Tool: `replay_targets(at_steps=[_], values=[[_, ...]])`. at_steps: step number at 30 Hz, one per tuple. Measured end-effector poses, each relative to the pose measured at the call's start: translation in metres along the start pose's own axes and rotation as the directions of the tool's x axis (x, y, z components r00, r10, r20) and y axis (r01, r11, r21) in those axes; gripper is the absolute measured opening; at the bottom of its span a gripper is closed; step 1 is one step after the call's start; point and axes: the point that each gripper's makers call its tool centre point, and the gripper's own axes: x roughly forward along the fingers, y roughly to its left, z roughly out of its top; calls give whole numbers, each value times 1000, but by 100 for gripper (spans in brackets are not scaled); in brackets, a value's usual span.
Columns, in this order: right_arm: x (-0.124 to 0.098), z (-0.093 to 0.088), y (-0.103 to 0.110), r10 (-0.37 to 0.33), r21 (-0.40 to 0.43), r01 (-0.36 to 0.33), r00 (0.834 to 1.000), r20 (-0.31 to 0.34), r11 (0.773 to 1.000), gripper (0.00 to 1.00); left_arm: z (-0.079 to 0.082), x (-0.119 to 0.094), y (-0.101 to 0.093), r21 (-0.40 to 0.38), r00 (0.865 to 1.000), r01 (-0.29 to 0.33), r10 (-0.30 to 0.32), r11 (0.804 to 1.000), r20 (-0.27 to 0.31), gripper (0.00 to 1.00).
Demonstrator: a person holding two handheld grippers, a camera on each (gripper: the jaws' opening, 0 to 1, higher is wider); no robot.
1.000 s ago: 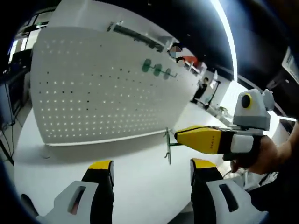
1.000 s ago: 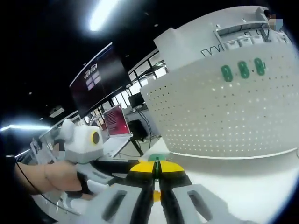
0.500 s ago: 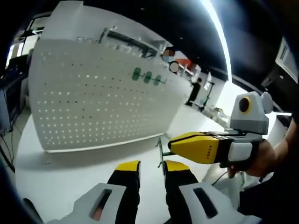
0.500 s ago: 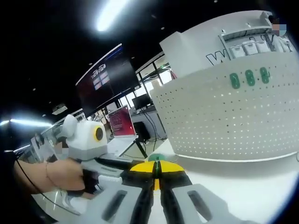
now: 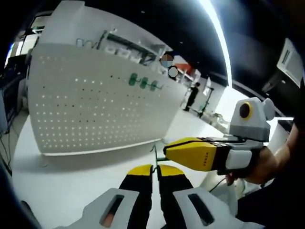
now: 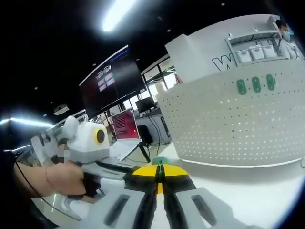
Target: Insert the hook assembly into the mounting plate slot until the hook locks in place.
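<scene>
Left hand-held gripper (image 5: 155, 168) now closed; "W" (image 6: 220, 61) on wall.

Ceiling dark; one long light strip (image 5: 217, 33) overhead blows out to glare in both views. Pegboard (image 5: 95, 109) evenly lit, its holes glinting, and it casts a soft shadow on the table (image 5: 62, 181). Strong fisheye bending at edges. Background room soft; foreground fairly sharp.
</scene>
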Motion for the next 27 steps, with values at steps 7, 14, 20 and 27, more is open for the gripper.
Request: replay_targets(at_steps=[7,14,20,27], values=[[-2,4,2,11,29,-12,1000,11,1000,1,4,-3,-1,3,1000,-13,13,1000,20,2],[-12,21,5,42,62,-45,998,35,997,11,16,-8,6,25,997,-50,48,998,61,1],[-13,20,11,65,69,-67,998,27,995,11,25,-10,3,61,994,-65,60,996,93,1],[-10,18,14,64,108,-68,997,38,992,10,30,-8,-14,161,994,-49,32,986,107,1]])
